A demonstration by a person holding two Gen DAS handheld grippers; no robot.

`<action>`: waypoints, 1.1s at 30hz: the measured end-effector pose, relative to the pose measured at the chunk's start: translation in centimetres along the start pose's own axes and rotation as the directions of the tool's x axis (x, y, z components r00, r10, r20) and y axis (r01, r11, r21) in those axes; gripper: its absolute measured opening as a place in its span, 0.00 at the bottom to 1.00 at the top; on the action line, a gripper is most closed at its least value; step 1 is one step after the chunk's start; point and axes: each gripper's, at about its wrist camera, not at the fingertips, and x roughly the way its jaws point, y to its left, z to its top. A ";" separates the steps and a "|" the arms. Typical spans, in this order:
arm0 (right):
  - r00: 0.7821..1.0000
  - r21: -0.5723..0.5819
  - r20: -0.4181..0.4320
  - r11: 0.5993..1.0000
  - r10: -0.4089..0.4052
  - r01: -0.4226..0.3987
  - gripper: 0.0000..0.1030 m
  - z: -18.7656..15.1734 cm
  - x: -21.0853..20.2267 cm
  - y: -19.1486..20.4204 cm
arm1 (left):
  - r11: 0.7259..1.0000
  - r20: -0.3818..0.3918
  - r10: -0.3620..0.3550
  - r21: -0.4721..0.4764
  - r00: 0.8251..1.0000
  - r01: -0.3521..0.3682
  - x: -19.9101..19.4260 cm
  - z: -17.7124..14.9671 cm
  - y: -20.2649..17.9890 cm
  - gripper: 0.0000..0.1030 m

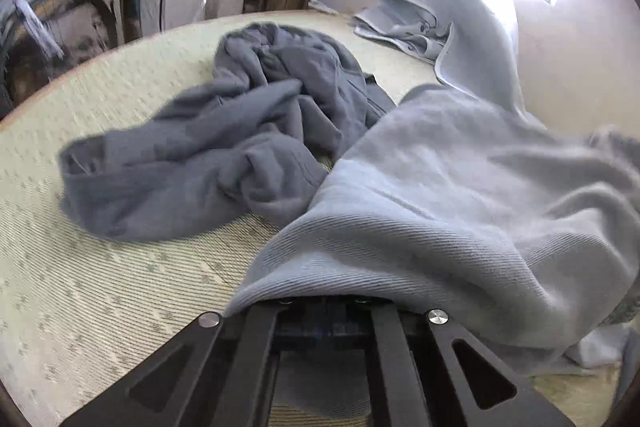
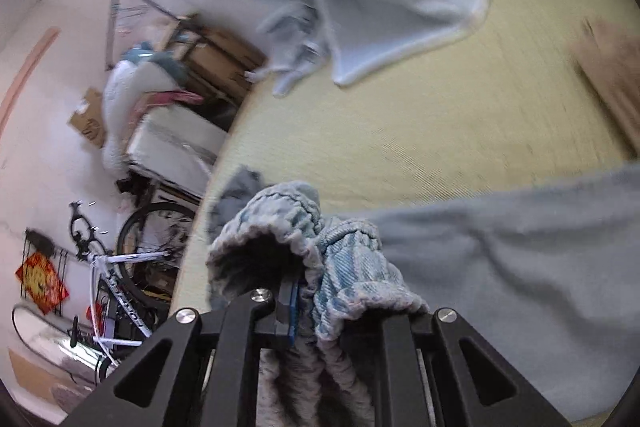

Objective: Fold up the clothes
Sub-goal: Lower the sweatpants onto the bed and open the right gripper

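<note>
Left gripper (image 1: 324,307) points forward, low over the mat (image 1: 100,287); we see the light blue garment (image 1: 460,211) draped over its fingers, hiding the tips, so we cannot tell whether they are spread or pinching.

Right gripper (image 2: 304,311) is rolled sideways; its fingers pinch the garment's ribbed elastic hem (image 2: 320,259), bunched between them, with the body of the cloth trailing off to the right.

A crumpled grey sweatshirt (image 1: 240,131) lies ahead, touching the garment. A pale blanket (image 1: 448,23) sits by the far edge. Bare mat lies left of the left gripper.
</note>
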 end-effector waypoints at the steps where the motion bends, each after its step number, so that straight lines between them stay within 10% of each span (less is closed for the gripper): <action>1: 1.000 0.025 -0.012 1.000 -0.009 0.009 0.13 -0.1 0.6 -1.2 | 1.000 0.017 0.008 -0.001 1.000 -0.008 -0.3 0.1 -0.5 0.02; 15: 0.991 0.011 -0.122 0.998 -0.057 0.059 0.21 -1.4 3.1 -7.8 | 1.000 -0.064 -0.001 0.015 0.998 0.002 0.1 -0.1 -1.5 0.14; 18: 0.991 -0.064 -0.096 0.994 -0.095 0.089 0.39 -2.6 -0.3 -6.3 | 0.999 -0.057 -0.046 0.005 0.997 0.047 -1.3 0.1 -1.6 0.30; 21: 0.994 -0.141 -0.022 0.985 -0.107 0.103 0.96 -3.3 -4.9 -5.1 | 0.997 -0.029 -0.068 0.022 0.997 0.069 -2.7 0.1 -2.0 0.39; 25: 0.986 -0.194 0.110 0.970 -0.128 0.148 0.99 -5.1 -12.1 -3.7 | 0.996 -0.002 -0.083 0.046 0.997 0.083 -4.4 0.0 -2.7 0.47; 28: 0.923 -0.279 0.307 0.905 -0.233 0.321 0.99 -8.5 -19.6 -2.0 | 0.994 0.022 -0.093 0.051 0.995 0.091 -6.0 -0.4 -2.8 0.63; 33: 0.755 -0.284 0.561 0.779 -0.339 0.560 0.99 -15.5 -28.5 -1.8 | 0.985 0.150 -0.163 0.073 0.975 0.154 -11.3 -1.0 -3.4 0.81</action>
